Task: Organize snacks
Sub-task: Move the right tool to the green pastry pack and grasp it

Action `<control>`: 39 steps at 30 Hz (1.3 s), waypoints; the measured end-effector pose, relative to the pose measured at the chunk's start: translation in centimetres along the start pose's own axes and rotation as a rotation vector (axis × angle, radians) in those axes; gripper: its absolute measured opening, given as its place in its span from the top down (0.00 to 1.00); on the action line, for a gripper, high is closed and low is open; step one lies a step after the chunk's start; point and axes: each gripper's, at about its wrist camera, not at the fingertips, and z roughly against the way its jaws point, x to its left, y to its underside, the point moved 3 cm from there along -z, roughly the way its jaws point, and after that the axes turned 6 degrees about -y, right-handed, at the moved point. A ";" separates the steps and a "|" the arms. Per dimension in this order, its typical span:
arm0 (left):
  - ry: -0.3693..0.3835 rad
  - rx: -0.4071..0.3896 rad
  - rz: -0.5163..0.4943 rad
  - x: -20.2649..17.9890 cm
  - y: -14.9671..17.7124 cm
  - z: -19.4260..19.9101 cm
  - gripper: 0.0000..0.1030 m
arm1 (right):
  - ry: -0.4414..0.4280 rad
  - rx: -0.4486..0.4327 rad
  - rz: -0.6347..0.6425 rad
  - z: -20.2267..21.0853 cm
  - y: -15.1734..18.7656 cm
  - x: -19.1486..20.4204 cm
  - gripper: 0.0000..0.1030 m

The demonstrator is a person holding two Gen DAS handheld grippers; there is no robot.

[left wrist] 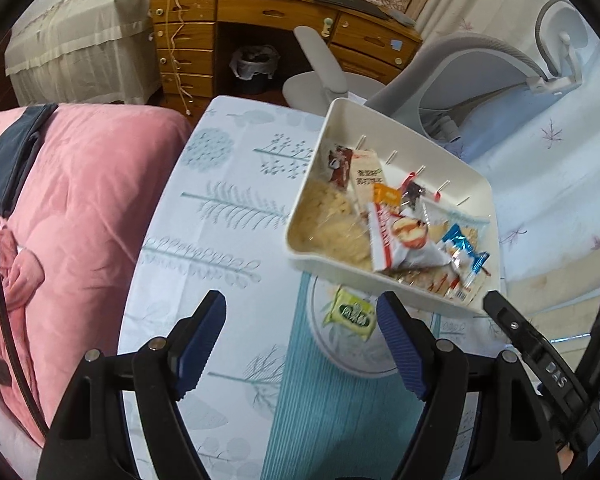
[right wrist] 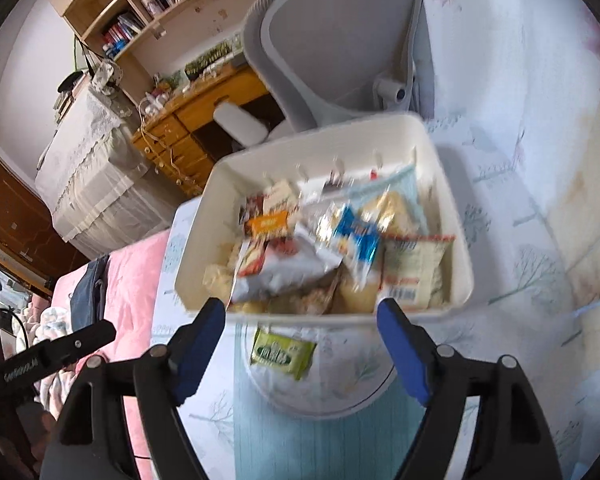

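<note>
Leaf-printed cloth covers the tabletop (left wrist: 220, 208), with a pink quilt (left wrist: 84, 184) on its left side. Nearest us, our left gripper (left wrist: 302, 346) points steeply down over the cloth, its blue fingers (left wrist: 202, 344) set wide apart with nothing between them. Our right gripper (right wrist: 300, 350) is posed likewise, its fingers (right wrist: 400, 348) spread and gripping nothing. Just beyond both pairs of tips we see a green snack packet (right wrist: 282, 352) lying flat on a round printed plate (right wrist: 340, 400), alone there. Past the plate, the white bin (left wrist: 452, 308) sits on the cloth, its near rim just beside the packet. We count many wrapped snacks (left wrist: 396, 236) heaped inside it: a red-and-white pouch, a blue-and-silver wrapper, an orange packet, pale biscuits in clear film. Farther off stand a grey chair (left wrist: 472, 68) and a wooden desk (left wrist: 260, 12).
</note>
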 end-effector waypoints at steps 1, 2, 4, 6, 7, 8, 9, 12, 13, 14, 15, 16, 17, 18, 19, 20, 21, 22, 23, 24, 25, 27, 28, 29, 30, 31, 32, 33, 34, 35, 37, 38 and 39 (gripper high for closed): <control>-0.003 -0.003 0.010 0.5 0.5 0.1 0.25 | -0.002 0.017 -0.009 -0.5 0.4 0.1 0.23; -0.007 -0.006 0.017 0.9 0.8 0.2 0.25 | -0.002 0.032 -0.020 -0.9 0.8 0.2 0.23; -0.035 0.000 0.032 1.7 1.7 0.1 0.25 | 0.001 0.066 -0.050 -2.0 1.7 0.1 0.23; -0.054 0.023 0.040 2.4 2.4 -0.2 0.25 | 0.006 0.096 -0.090 -3.0 2.4 0.0 0.23; -0.061 0.038 0.041 2.7 2.8 -0.4 0.25 | 0.011 0.115 -0.118 -3.6 2.9 -0.1 0.23; -0.065 0.048 0.042 3.0 3.1 -0.6 0.25 | 0.015 0.130 -0.143 -4.1 3.3 -0.2 0.23; -0.069 0.060 0.041 3.2 3.4 -0.8 0.25 | 0.021 0.144 -0.169 -4.7 3.7 -0.3 0.23; -0.083 0.090 0.027 3.8 4.4 -1.5 0.25 | 0.052 0.183 -0.223 -6.4 4.9 -0.6 0.23; -0.086 0.097 0.020 3.9 4.7 -1.7 0.25 | 0.061 0.195 -0.236 -6.8 5.2 -0.6 0.23; -0.090 0.106 0.013 4.0 4.9 -2.0 0.25 | 0.065 0.207 -0.251 -7.4 5.6 -0.6 0.23; -0.093 0.121 0.003 4.2 5.2 -2.3 0.25 | 0.068 0.214 -0.261 -7.9 5.8 -0.5 0.23; -0.094 0.130 -0.004 4.3 5.2 -2.6 0.25 | 0.074 0.223 -0.268 -8.5 6.2 -0.5 0.23; -0.095 0.143 -0.011 4.5 5.4 -2.9 0.25 | 0.082 0.229 -0.270 -9.0 6.5 -0.4 0.23; -0.093 0.154 -0.020 4.6 5.5 -3.2 0.25 | 0.091 0.234 -0.269 -9.5 6.8 -0.3 0.23; -0.091 0.163 -0.025 4.7 5.5 -3.3 0.25 | 0.100 0.240 -0.268 -10.1 7.1 -0.1 0.23; -0.087 0.177 -0.032 4.9 5.5 -3.6 0.25 | 0.108 0.244 -0.267 -10.7 7.4 0.1 0.23; -0.083 0.189 -0.038 5.1 5.4 -3.9 0.25 | 0.115 0.247 -0.267 -11.1 7.6 0.3 0.23; -0.080 0.197 -0.044 5.2 5.3 -4.2 0.25 | 0.130 0.251 -0.269 -11.6 8.0 0.4 0.23; -0.077 0.206 -0.055 5.4 5.1 -4.5 0.25 | 0.143 0.253 -0.269 -12.1 8.2 0.6 0.23; -0.076 0.211 -0.064 5.6 4.9 -4.8 0.25 | 0.156 0.254 -0.271 -12.5 8.4 0.6 0.23; -0.074 0.217 -0.075 5.8 4.6 -5.1 0.25 | 0.174 0.254 -0.273 -13.1 8.5 0.8 0.23; -0.068 0.224 -0.091 6.2 4.1 -5.6 0.25 | 0.199 0.247 -0.273 -13.8 8.7 1.0 0.23; -0.066 0.228 -0.098 6.5 3.8 -5.9 0.25 | 0.211 0.235 -0.266 -14.2 8.7 1.3 0.22; -0.063 0.235 -0.107 6.7 3.5 -6.2 0.25 | 0.229 0.220 -0.251 -14.4 8.6 1.5 0.22; -0.061 0.242 -0.113 6.9 3.3 -6.4 0.25 | 0.244 0.213 -0.233 -14.7 8.5 1.9 0.22; -0.059 0.252 -0.122 7.2 3.1 -6.8 0.25 | 0.263 0.213 -0.220 -15.0 8.5 2.2 0.22; -0.057 0.260 -0.127 7.4 2.9 -7.1 0.25 | 0.284 0.211 -0.206 -15.2 8.4 2.4 0.22; -0.053 0.269 -0.132 7.6 2.8 -7.5 0.25 | 0.307 0.211 -0.192 -15.4 8.4 2.6 0.22; -0.051 0.272 -0.136 7.7 2.7 -7.6 0.25 | 0.335 0.215 -0.175 -15.7 8.4 2.9 0.22; -0.046 0.274 -0.140 7.9 2.6 -7.9 0.25 | 0.356 0.219 -0.163 -15.9 8.5 3.1 0.23; -0.041 0.279 -0.148 8.0 2.4 -8.1 0.25 | 0.403 0.220 -0.135 -16.2 8.5 3.5 0.27; -0.040 0.280 -0.151 8.1 2.3 -8.2 0.25 | 0.417 0.219 -0.125 -16.3 8.6 3.6 0.30; -0.038 0.282 -0.154 8.2 2.2 -8.4 0.25 | 0.431 0.217 -0.116 -16.3 8.6 3.7 0.32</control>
